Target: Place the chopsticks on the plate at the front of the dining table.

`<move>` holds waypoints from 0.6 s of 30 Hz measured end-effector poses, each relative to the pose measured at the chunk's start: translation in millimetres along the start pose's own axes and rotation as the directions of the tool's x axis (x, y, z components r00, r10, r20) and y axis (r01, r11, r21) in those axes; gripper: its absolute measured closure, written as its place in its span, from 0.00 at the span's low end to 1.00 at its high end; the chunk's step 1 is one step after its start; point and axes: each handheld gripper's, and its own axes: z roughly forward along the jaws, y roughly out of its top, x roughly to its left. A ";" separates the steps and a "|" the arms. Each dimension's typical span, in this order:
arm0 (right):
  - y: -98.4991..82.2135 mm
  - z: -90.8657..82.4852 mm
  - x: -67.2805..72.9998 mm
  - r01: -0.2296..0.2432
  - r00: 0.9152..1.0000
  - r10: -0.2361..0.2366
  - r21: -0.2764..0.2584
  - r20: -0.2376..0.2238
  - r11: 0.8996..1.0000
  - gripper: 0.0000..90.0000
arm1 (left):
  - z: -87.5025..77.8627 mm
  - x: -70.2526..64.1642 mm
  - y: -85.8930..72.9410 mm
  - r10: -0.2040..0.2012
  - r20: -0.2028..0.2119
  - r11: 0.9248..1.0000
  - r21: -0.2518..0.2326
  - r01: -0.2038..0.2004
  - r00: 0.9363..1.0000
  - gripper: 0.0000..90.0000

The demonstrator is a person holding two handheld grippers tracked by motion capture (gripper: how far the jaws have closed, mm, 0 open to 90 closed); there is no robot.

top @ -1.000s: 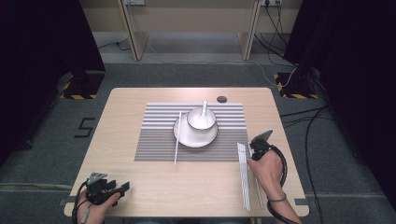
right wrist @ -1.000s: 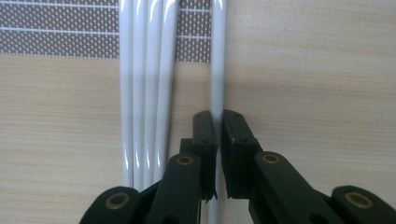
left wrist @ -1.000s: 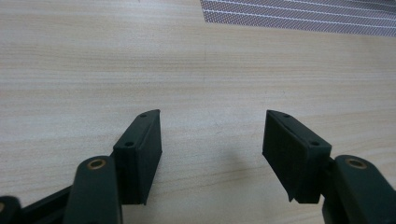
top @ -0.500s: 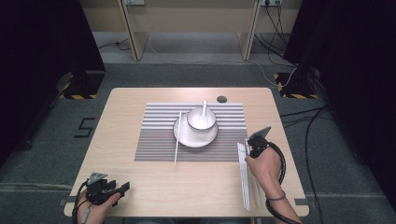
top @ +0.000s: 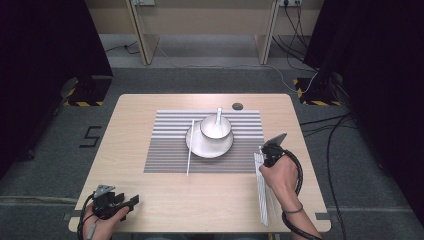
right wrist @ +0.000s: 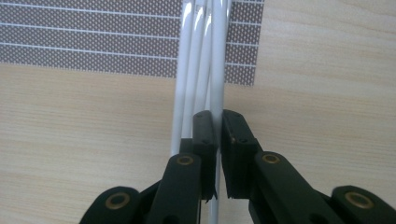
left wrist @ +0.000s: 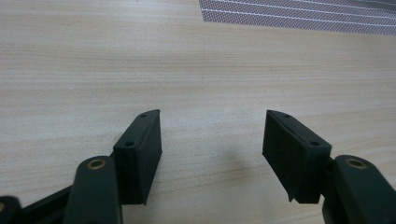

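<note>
On the right side of the pale wooden counter (top: 165, 205), the high view shows the right gripper (top: 266, 156) at the far end of a bundle of thin white chopsticks (top: 261, 192) whose long axis runs from the near edge away toward the grey striped placemat (top: 170, 145), where a white bowl with a spoon (top: 216, 127) sits on a white saucer (top: 200, 147) beside one lone white chopstick (top: 190, 147). The left gripper (top: 125, 204) rests at the near left corner. Its own view shows the jaws wide apart over bare wood. The right gripper view shows the jaws nearly closed, pinching one chopstick (right wrist: 217, 70) of the bundle; judging by this, lifting straight up and slowly should keep the neighbouring chopsticks from dragging along.
</note>
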 end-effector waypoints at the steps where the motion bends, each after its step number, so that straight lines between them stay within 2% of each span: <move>1: 0.2 -0.3 1.1 0.004 1.000 -0.004 -0.001 0.000 1.000 0.94 | 0.0 0.0 0.0 0.000 0.000 1.000 0.000 0.000 1.000 0.42; 18: 5.9 -5.9 16.9 0.034 0.999 -0.034 -0.010 -0.012 0.999 0.94 | 0.1 -0.1 0.2 0.000 0.001 1.000 0.001 0.000 1.000 0.42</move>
